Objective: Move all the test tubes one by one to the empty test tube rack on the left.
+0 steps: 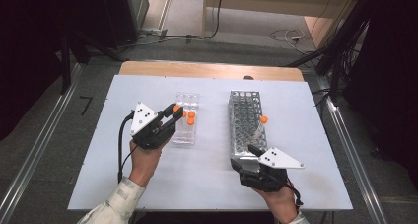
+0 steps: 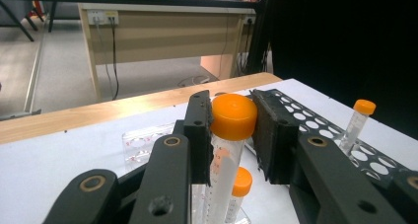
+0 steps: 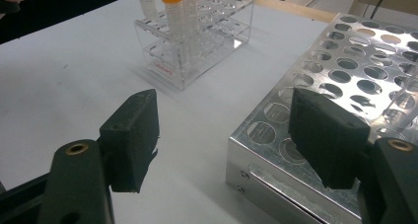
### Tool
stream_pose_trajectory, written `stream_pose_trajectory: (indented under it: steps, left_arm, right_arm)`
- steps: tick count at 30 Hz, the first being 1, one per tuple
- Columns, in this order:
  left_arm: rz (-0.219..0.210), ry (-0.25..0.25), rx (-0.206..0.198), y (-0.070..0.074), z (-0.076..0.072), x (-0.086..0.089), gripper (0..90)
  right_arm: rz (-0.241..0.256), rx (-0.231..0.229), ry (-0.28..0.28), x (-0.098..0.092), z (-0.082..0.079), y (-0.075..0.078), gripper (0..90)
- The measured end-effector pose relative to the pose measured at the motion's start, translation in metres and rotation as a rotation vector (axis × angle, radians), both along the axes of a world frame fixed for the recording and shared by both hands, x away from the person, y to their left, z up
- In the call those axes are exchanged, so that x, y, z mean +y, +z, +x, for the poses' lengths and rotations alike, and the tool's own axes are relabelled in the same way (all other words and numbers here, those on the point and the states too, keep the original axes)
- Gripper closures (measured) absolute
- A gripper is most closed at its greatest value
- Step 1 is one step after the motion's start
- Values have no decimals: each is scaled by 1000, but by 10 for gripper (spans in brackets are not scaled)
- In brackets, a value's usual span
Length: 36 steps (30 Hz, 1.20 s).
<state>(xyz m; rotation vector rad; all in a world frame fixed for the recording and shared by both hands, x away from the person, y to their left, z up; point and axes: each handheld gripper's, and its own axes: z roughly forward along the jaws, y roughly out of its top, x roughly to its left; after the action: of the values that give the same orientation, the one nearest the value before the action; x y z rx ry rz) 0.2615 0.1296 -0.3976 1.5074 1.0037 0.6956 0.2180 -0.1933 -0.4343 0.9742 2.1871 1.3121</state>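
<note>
My left gripper (image 2: 231, 135) has its jaws around the orange cap of a tube (image 2: 224, 169), one pad flat against the cap on one side and the other just beside it, so I judge the pinch is only now taking hold; I take it at the cap because that is the widest, firmest part and the clear body below would slip. The tube stands upright in the clear rack (image 1: 186, 119) near the middle of the desk (image 1: 123, 184), with two more capped tubes (image 1: 191, 117) beside it. My right gripper (image 1: 252, 150) waits with jaws spread wide and holding nothing, one jaw over the near corner of the metal rack (image 1: 246, 125), perhaps to steady it for a tube coming over. The left gripper view gives me the pad contact at the cap, which the high view hides under the gripper. The high view gives the layout: the two racks side by side, and a lone tube (image 1: 261, 125) leaning in the metal rack. The right gripper view shows the metal rack's near holes lying empty
</note>
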Motion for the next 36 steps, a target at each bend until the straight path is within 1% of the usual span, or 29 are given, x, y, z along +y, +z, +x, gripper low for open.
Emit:
stream_pose_trajectory:
  steps: [10, 14, 28, 31, 36]
  left_arm:
    - [16, 7, 8, -4, 7, -3, 698]
    - [14, 14, 11, -6, 9, -2, 698]
    - [27, 11, 16, -9, 12, -6, 698]
    - [42, 10, 13, -10, 12, -7, 697]
    - [48, 7, 17, -13, 13, -8, 697]
  right_arm:
    - [2, 1, -1, -1, 0, 0, 263]
    - [1, 0, 2, 0, 0, -1, 263]
    - [1, 1, 4, 0, 0, -1, 263]
    - [3, 2, 1, 0, 0, -1, 264]
    - [2, 2, 1, 0, 0, -1, 264]
